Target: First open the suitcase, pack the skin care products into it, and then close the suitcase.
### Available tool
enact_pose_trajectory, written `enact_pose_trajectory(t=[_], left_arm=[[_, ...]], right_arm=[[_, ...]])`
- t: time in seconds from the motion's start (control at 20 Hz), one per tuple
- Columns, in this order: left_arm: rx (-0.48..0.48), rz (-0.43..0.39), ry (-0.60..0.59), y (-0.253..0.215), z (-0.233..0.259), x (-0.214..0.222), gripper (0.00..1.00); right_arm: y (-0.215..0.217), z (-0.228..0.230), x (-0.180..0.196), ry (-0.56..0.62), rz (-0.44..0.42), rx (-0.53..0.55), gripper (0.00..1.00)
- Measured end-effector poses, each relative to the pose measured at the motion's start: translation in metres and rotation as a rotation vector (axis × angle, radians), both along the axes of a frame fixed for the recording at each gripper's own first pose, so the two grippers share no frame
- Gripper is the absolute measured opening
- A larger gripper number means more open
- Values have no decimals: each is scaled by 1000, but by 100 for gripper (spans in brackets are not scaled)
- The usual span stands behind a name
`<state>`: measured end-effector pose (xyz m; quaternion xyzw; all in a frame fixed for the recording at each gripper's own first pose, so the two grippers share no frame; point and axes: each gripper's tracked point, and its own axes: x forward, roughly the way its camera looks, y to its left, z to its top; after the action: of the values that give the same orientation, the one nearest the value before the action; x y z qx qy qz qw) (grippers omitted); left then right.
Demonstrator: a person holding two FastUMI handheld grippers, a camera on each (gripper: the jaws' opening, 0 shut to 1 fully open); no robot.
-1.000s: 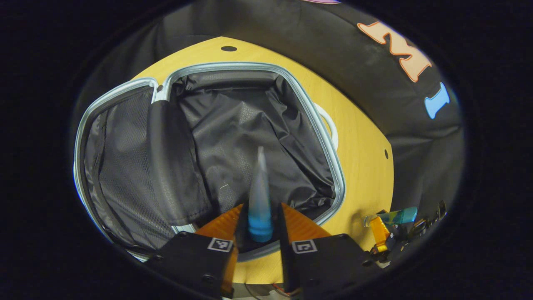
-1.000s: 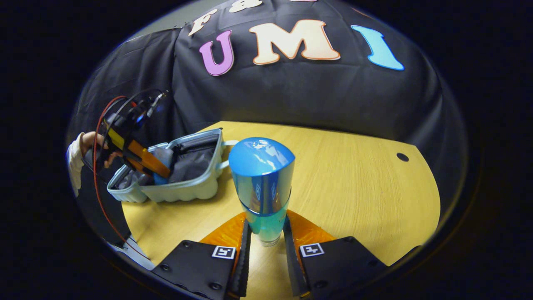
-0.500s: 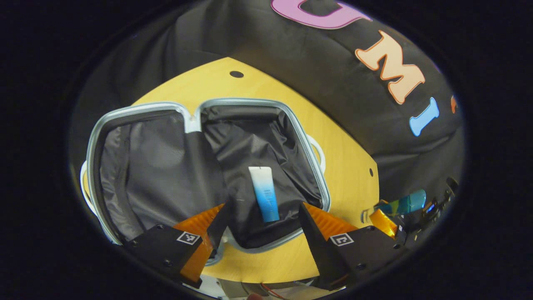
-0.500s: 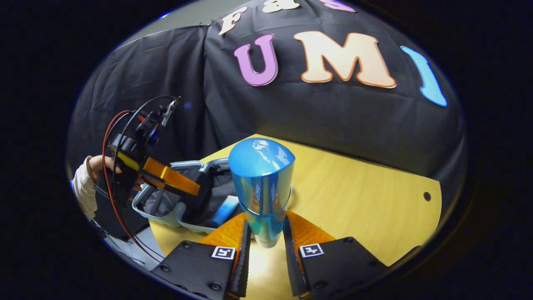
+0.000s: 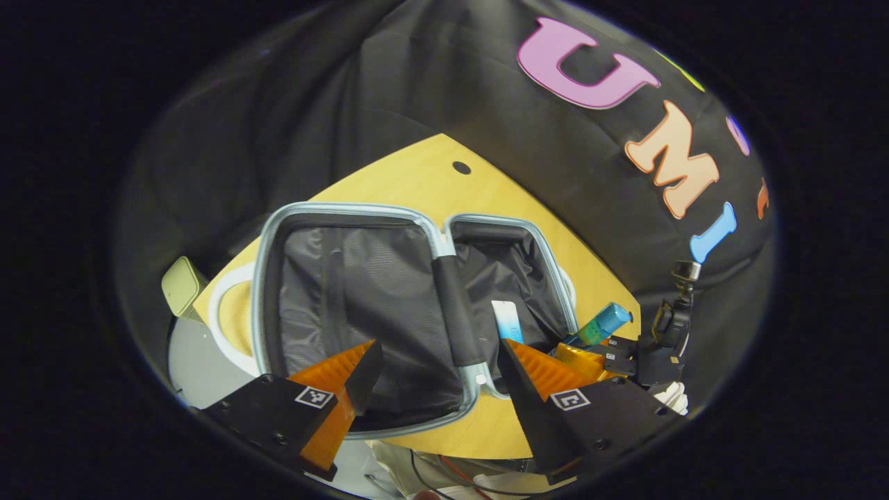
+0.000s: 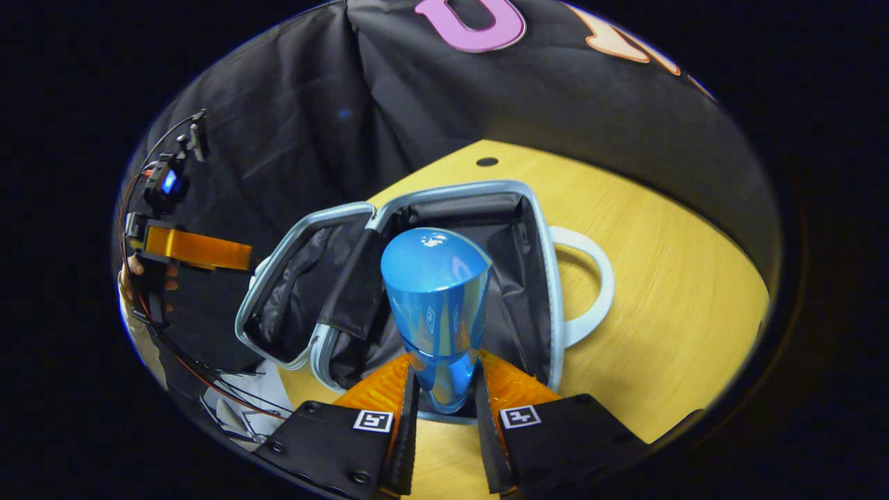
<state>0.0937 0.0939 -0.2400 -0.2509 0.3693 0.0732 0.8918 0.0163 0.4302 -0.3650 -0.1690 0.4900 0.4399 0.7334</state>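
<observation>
Suitcase, left gripper view: suitcase (image 5: 361,326) lies open and flat near the counter's (image 5: 417,180) front edge, both lined halves facing up so items can be dropped in.
Tube, left gripper view: blue-and-white tube (image 5: 507,322) rests in the suitcase's right half, apart from both fingers.
Left tool: left tool (image 5: 436,364) is released, fingers spread wide with nothing between them, hovering over the suitcase's near rim.
Other tool, left gripper view: right tool (image 5: 601,354) shows at the suitcase's right side, carrying the blue bottle (image 5: 599,325) toward the open half.
Bottle, right gripper view: blue bottle (image 6: 436,305) stands cap-forward between the fingers of the right tool (image 6: 444,396), which is clenched on its lower body; a firm hold low down likely keeps the glossy body from slipping.
Position, right gripper view: bottle hangs above the suitcase's (image 6: 542,278) right half, presumably for lowering inside.
Left tool, right gripper view: left tool (image 6: 208,251) sits off beyond the suitcase's left half, clear of the drop path.
Stage: packing under way; closing not yet begun.
</observation>
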Motion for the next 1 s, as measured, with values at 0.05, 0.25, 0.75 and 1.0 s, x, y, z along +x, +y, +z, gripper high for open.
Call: enact_pose_trajectory(t=[0.05, 0.25, 0.75, 1.0], left_arm=[[-5, 16, -2, 7, 1, -7, 97], [-7, 82, 5, 36, -1, -36, 97], [-48, 194, 25, 78, -19, -67, 97], [-52, 247, 43, 97, -30, -82, 94]], right_arm=[[1, -4, 5, 3, -3, -22, 39], [4, -19, 2, 35, -33, -85, 41], [-12, -46, 10, 6, -34, -209, 42], [1, -41, 14, -16, -45, -165, 41]])
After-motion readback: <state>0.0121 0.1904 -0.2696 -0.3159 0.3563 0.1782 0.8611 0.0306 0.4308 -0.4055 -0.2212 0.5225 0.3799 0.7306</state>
